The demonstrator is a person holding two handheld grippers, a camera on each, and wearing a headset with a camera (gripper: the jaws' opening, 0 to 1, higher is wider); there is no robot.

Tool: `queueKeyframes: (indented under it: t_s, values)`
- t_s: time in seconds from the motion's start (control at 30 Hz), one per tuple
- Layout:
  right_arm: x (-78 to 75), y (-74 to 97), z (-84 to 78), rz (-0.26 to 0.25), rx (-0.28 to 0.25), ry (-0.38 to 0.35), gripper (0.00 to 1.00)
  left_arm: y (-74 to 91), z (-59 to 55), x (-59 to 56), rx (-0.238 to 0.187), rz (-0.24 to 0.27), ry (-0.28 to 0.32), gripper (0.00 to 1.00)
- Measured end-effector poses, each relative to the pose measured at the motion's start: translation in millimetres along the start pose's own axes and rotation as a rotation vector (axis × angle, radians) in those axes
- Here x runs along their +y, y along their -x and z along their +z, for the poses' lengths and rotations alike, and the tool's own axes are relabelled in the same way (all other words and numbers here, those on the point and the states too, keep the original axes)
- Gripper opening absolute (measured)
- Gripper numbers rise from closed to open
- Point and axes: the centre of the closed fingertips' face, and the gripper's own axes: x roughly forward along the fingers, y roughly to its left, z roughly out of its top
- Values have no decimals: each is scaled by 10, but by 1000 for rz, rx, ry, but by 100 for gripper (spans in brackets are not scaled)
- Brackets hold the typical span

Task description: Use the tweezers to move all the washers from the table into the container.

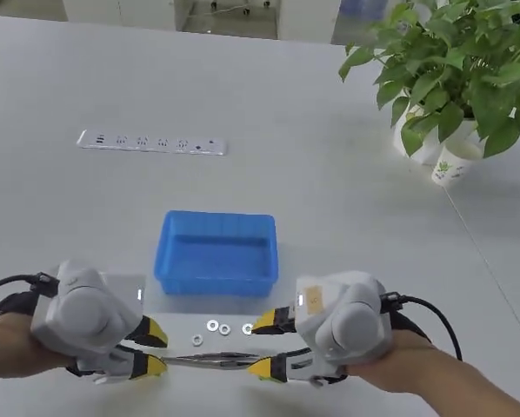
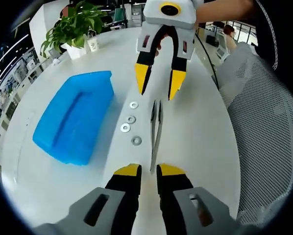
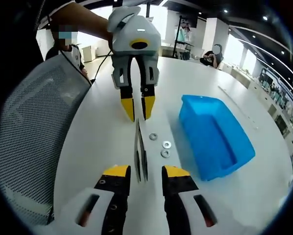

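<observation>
Bare bench (image 1: 347, 217) lies open on both sides of the container (image 1: 212, 280). Behind the container, the power strip (image 1: 151, 142) crosses the way; far to its right rear stands a potted plant (image 1: 451, 78). Just in front of the container lie washers (image 1: 223, 328), then tweezers (image 1: 221, 358), flanked by the left gripper (image 1: 154, 347) and right gripper (image 1: 262, 347), jaws parted.
</observation>
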Motion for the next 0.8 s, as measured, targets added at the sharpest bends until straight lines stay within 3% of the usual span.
queueKeyframes:
  t_s: [0.3,0.8]
  values:
    - [-9,-79,8,12,22,2,24,-24,-27,-1,19,-9,-20,6]
    - [5,-144,-1,24,49,8,21,28,18,0,19,-5,-61,5]
